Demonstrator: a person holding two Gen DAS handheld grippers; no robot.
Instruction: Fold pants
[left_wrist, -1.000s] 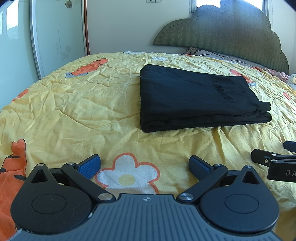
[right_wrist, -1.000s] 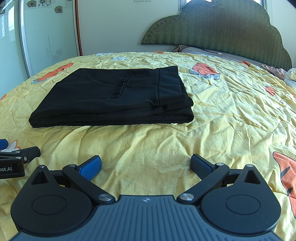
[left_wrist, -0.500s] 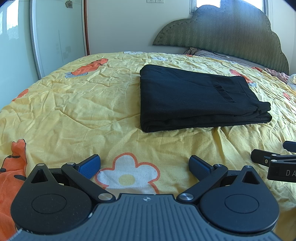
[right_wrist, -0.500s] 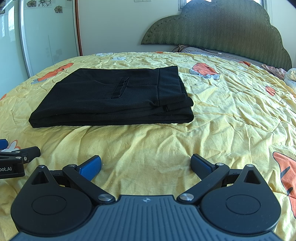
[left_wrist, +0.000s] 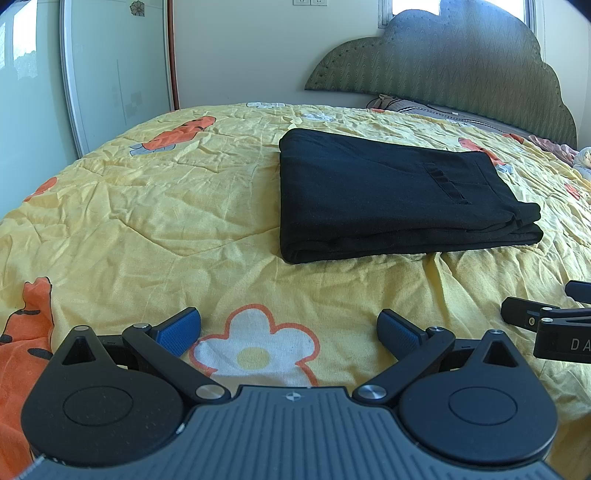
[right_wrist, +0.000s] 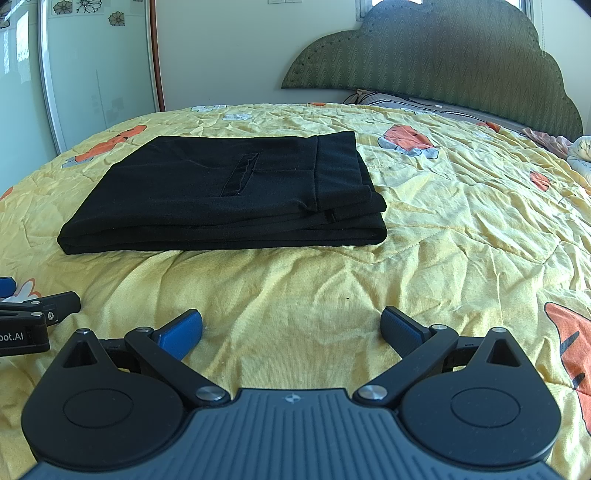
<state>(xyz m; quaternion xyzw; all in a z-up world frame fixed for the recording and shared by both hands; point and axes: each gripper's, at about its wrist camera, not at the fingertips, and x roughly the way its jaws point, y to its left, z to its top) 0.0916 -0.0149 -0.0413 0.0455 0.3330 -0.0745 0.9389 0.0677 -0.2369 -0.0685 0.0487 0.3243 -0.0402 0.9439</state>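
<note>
Since the black pants (left_wrist: 388, 195) already lie folded into a compact stacked rectangle, the fold looks to be essentially done, and most of what could go wrong now would come from touching them again. They rest on the yellow quilt (left_wrist: 147, 221) toward the middle of the bed, well short of the headboard edge and apart from the near edge where both tools sit. On the right side of the stack, as the right wrist view shows it, the layers step slightly, with the waistband end not quite flush over the lower layers. Any nudge there would likely slide the top layer off and open the stack. The folded edge on the left side looks rounded and soft, so it could spring loose if dragged.

Both tools sit low near the bed's near edge, well apart from the pants. The left tongs (left_wrist: 290, 328) stand wide apart and hold nothing, above a printed flower (left_wrist: 255, 354). The right tongs (right_wrist: 291, 328) are likewise spread wide and empty over bare quilt. The quilt itself is crumpled and loose; pressing or pulling it near the stack could shift the pants along with it. Beyond them stands the green scalloped headboard (right_wrist: 443, 62), with a pillow (right_wrist: 388, 99) at its foot.
</note>
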